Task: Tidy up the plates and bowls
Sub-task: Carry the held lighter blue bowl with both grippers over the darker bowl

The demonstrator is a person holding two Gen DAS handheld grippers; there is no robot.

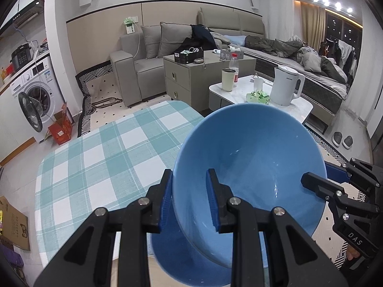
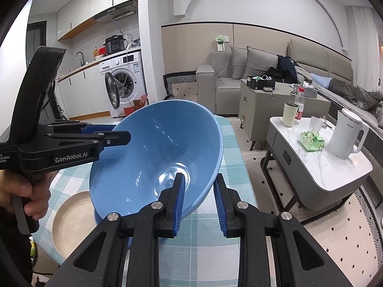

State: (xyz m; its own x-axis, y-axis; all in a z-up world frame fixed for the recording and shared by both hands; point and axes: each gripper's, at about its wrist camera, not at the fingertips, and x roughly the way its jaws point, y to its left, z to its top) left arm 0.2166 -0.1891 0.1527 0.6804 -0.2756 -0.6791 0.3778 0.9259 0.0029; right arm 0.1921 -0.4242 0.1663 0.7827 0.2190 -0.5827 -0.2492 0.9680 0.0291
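A blue bowl (image 1: 251, 148) (image 2: 155, 148) hangs tilted above the table with the teal-and-white checked cloth (image 1: 95, 155) (image 2: 210, 244). My left gripper (image 1: 190, 203) is shut on its rim, one pad inside the bowl and one outside. My right gripper (image 2: 199, 203) is shut on the opposite rim in the same way. Each gripper also shows in the other's view: the right gripper (image 1: 311, 181) at the bowl's right edge, the left gripper (image 2: 119, 138) at its left edge, held by a hand (image 2: 26, 191). A second blue dish (image 1: 182, 256) lies under the bowl. A beige plate (image 2: 71, 222) lies on the table beside it.
A white coffee table (image 2: 318, 167) to the right carries a white kettle (image 2: 344, 134), a cup, a bottle and a green pack. A grey cabinet and sofa (image 1: 143, 67) stand behind. A washing machine (image 1: 36, 91) with its door open and cardboard boxes are at the left.
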